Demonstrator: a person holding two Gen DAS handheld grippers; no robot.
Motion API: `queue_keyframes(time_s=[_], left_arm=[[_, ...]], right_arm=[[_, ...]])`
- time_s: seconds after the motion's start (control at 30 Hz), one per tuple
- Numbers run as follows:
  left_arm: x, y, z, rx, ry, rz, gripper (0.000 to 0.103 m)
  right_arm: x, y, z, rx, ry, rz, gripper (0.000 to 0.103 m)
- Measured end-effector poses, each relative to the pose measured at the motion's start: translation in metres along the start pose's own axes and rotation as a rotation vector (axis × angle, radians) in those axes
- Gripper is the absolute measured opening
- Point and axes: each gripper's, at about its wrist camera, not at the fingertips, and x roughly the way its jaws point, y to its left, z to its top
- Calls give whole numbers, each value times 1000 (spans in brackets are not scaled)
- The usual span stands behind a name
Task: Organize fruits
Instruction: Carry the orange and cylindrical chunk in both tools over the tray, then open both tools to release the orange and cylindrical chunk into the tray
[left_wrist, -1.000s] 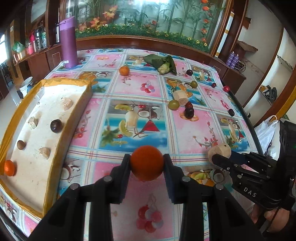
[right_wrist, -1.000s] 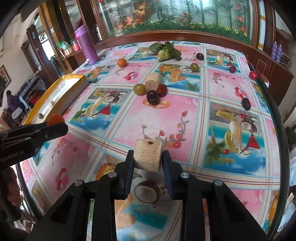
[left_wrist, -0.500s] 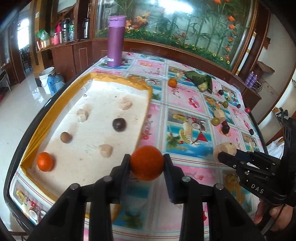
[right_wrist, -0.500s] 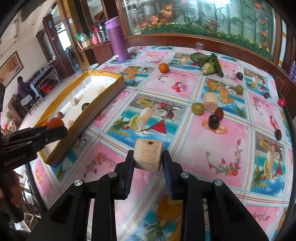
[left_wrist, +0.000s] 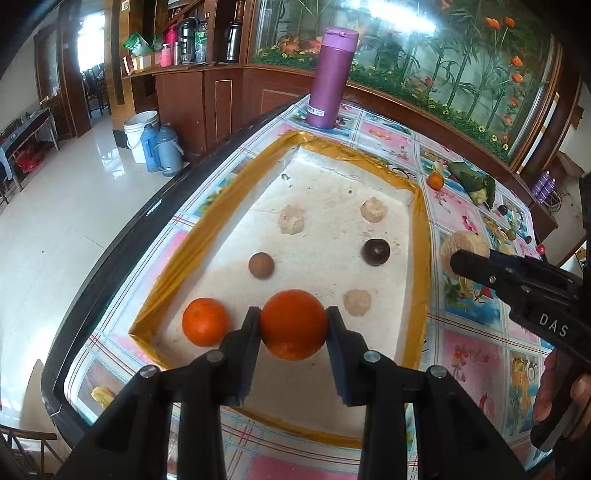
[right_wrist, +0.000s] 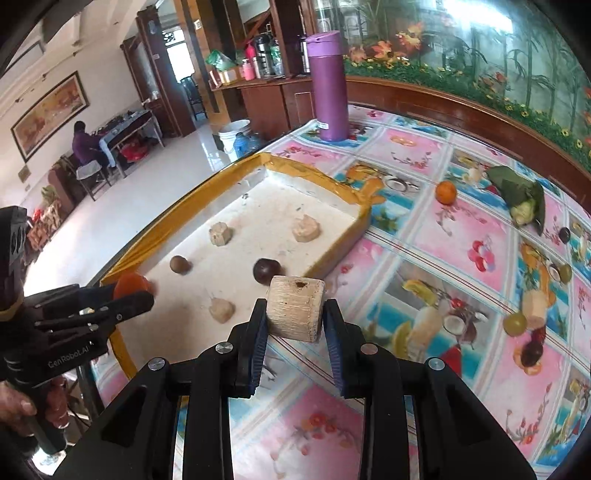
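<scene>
Left tongs: clamped on an orange, both pads pressed against its sides, held over the near end of the tray.
Right tongs: clamped on a pale cylinder piece with fibrous, ridged sides and a small hole in its top face, held above the tablecloth just beside the tray's right wall.
Tray: shallow, white-floored, edged in yellow-gold tape, lying on the table near its left edge.
Tray contents: a second orange at the near left corner, a brown round fruit, a dark purple round fruit, and three pale chunks spread well apart on the floor.
Fruits outside the tray: a small orange, a green leafy bundle, a green grape-like fruit touching another pale cylinder, and a dark plum, all lying on the right part of the table.
Purple flask: upright on the table beyond the tray's far end.
Hands: fingers of the person's right hand wrapped the right handle; the left hand gripped the left handle.
Background: a person sat at a far table across the tiled floor.
</scene>
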Motion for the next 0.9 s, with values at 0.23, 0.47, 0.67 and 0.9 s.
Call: queue_keyframes(time_s=[0.23, 0.47, 0.67, 0.9], left_arm=[[10, 10, -5, 5, 30, 0, 37], [21, 10, -2, 16, 44, 1, 37], [26, 10, -2, 30, 41, 21, 37], [29, 9, -3, 73, 25, 73, 38]], right_arm=[[47, 30, 27, -75, 50, 35, 28], [84, 45, 36, -132, 111, 26, 28], [101, 49, 37, -161, 132, 23, 29], [108, 52, 38, -195, 133, 14, 29]])
